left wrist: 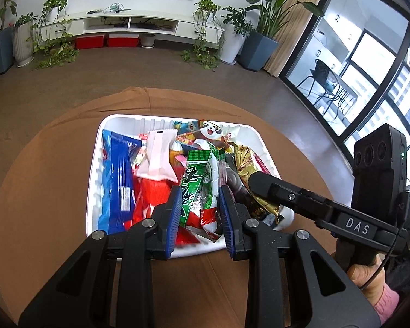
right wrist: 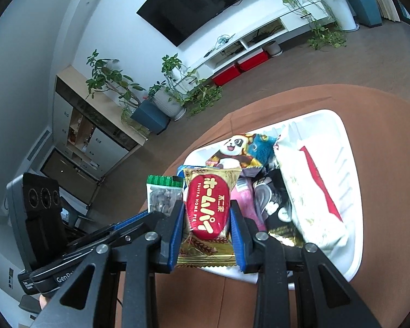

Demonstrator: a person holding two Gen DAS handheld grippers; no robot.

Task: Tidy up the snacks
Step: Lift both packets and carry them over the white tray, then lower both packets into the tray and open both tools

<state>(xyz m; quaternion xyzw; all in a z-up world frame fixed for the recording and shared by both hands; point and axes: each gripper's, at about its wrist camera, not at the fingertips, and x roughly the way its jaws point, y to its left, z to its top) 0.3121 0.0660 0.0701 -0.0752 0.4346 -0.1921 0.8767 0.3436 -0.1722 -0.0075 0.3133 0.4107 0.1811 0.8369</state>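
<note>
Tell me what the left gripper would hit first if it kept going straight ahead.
Nothing new at first: the left gripper already holds the green snack packet. Beyond it, probably the panda packet in the white tray; depth unclear.

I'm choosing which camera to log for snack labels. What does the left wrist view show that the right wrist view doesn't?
Only the left wrist view shows the long blue packet lying along the tray's side, and the windows.

Only the right wrist view shows the gold and red pie packet's printed front, between the right gripper's fingers, and a tall cabinet.

Both show the white tray, the panda packet and the green packet between the left gripper's fingers.
</note>
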